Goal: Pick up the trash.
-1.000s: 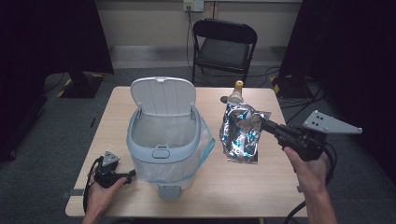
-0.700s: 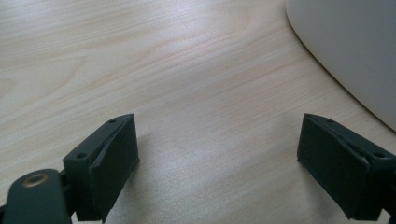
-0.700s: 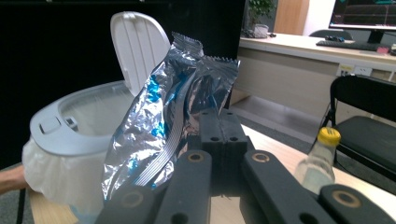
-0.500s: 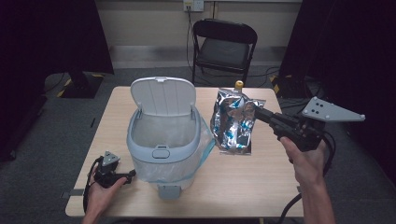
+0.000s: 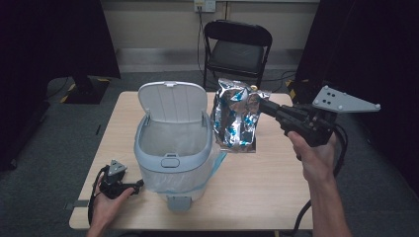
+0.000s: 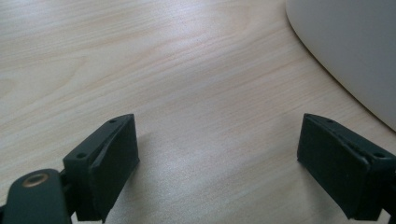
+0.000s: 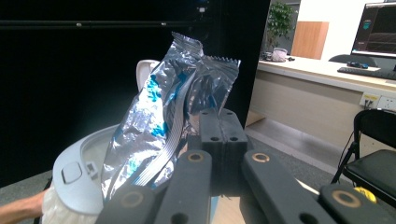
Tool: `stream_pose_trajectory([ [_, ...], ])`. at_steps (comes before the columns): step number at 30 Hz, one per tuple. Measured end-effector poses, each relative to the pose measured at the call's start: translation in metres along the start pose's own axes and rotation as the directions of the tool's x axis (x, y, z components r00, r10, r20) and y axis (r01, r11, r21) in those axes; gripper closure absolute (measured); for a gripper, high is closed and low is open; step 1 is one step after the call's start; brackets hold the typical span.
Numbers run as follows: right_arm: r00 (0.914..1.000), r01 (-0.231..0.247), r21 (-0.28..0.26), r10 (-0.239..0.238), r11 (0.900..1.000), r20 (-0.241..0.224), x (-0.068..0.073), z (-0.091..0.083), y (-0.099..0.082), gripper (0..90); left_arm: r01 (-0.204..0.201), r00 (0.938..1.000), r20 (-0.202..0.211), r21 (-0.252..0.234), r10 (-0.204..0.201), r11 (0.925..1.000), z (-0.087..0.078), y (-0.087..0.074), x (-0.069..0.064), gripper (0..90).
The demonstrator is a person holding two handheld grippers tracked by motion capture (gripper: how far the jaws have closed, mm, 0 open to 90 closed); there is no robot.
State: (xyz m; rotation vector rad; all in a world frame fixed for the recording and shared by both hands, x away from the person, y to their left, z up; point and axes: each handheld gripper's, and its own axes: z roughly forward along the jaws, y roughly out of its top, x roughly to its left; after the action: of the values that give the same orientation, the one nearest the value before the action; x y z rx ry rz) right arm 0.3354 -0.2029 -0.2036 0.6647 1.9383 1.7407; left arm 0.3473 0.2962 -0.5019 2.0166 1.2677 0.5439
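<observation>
Crinkled silver-and-blue foil snack bag now lifted higher off table, carried toward 9 o'clock. Right tool clamps bag's edge; bag hangs upright, just beside open grey pedal bin, at bin's 3 o'clock. Left tool spread wide, empty, resting on table.

Your silver bag hides most of a bottle; you see just its yellow cap. Your bin is cut off by the left gripper view's edge.
</observation>
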Motion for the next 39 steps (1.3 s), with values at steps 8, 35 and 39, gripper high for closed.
stream_pose_trajectory([
  [8,0.9999,0.006,-0.023,-0.006,0.9997,-0.014,0.006,0.019,0.01,90.0,-0.001,1.0,-0.001,0.0,0.001,1.0,0.0,0.0,0.0,11.9],
  [35,0.9874,0.101,-0.029,-0.103,0.9945,-0.12,0.046,0.09,0.024,90.0,-0.001,1.0,0.0,0.0,0.001,1.0,0.0,0.0,0.0,11.9],
  [39,0.9835,0.125,-0.029,-0.128,0.9917,-0.128,0.05,0.1,0.026,90.0,0.0,1.0,-0.002,0.0,0.0,1.0,0.0,0.0,0.0,11.9],
])
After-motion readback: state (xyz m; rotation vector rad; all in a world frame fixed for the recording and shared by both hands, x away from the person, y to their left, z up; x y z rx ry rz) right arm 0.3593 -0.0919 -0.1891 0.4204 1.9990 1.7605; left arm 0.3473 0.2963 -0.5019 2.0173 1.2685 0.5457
